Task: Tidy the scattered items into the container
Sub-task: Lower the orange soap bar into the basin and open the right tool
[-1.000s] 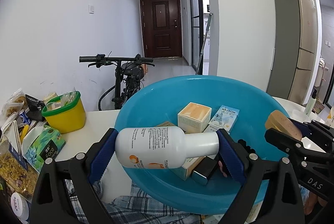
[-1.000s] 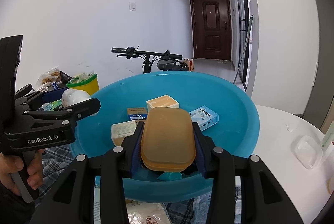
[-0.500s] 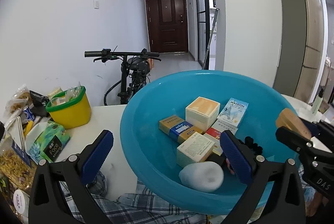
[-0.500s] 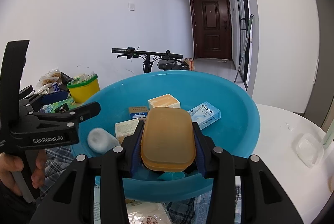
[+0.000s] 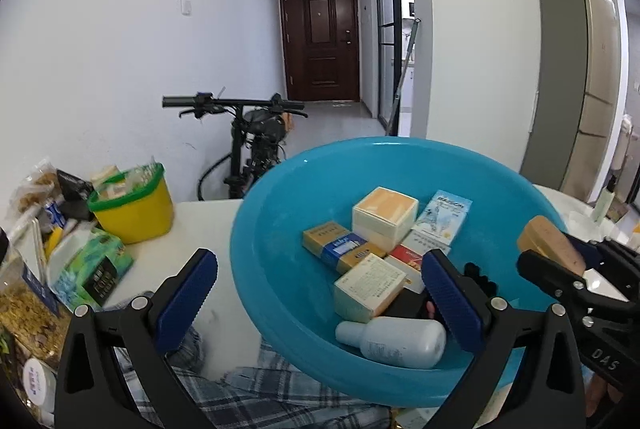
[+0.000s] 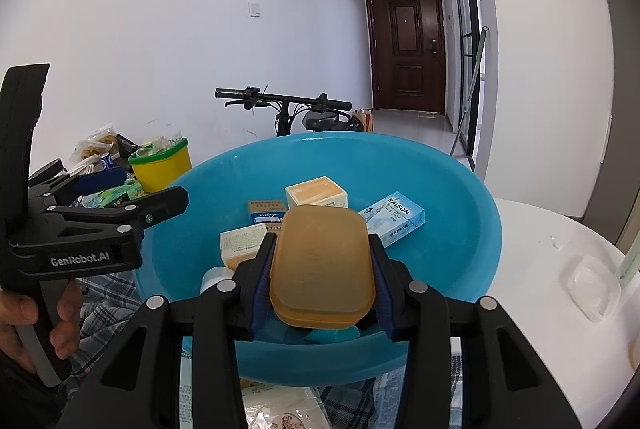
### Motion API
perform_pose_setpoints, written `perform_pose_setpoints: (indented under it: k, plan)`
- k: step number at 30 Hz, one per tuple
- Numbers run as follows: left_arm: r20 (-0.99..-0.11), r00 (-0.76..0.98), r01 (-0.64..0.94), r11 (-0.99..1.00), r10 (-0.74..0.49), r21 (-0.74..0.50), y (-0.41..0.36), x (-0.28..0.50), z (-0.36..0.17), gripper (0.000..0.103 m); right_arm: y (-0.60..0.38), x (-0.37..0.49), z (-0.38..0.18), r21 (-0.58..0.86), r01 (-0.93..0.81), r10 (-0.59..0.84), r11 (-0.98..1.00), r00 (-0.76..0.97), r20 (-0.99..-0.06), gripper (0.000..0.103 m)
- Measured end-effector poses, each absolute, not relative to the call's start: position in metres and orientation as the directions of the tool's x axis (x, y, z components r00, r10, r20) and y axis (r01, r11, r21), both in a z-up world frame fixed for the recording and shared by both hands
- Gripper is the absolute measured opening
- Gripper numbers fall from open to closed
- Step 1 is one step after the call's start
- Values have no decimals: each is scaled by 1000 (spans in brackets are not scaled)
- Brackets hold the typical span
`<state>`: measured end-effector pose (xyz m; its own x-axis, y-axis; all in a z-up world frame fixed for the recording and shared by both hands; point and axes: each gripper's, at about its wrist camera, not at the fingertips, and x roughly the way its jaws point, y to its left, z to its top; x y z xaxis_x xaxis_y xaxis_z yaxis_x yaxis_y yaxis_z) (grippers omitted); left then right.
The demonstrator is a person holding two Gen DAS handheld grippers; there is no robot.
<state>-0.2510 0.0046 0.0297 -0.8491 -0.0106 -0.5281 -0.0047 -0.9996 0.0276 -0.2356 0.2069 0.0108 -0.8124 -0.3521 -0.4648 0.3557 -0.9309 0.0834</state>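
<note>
A blue basin holds several small boxes and a white bottle lying on its side near the front wall. My left gripper is open and empty, its jaws spread over the basin's near left rim. My right gripper is shut on an orange lidded box and holds it above the basin's near side. The orange box also shows at the right in the left wrist view.
A yellow tub with a green rim and snack packs lie at the left on the white table. A plaid cloth lies under the basin. A clear container sits at the right. A bicycle stands behind.
My left gripper opened and let go of the white bottle, which dropped into the basin and settled on its side. The right gripper stayed shut on the orange box.
</note>
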Motion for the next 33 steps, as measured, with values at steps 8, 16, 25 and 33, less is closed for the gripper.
perform_pose_setpoints:
  k: [8, 16, 25, 33]
  plan:
    - [-513, -858, -6, -999, -18, 44, 4, -250, 29, 103, 204, -236, 10, 77, 365, -357, -928, -808, -469, 41]
    - [-511, -859, -11, -999, -17, 52, 6, -249, 30, 103, 206, -234, 11, 78, 359, -354, -930, -816, -457, 41]
    - [-514, -858, -2, -999, -15, 32, 4, -249, 30, 103, 209, -229, 15, 86, 348, -351, -933, -835, -425, 42]
    - [-524, -851, 4, -999, -27, 45, 6, -249, 26, 103, 215, -219, 21, 92, 284, -298, -954, -885, -357, 103]
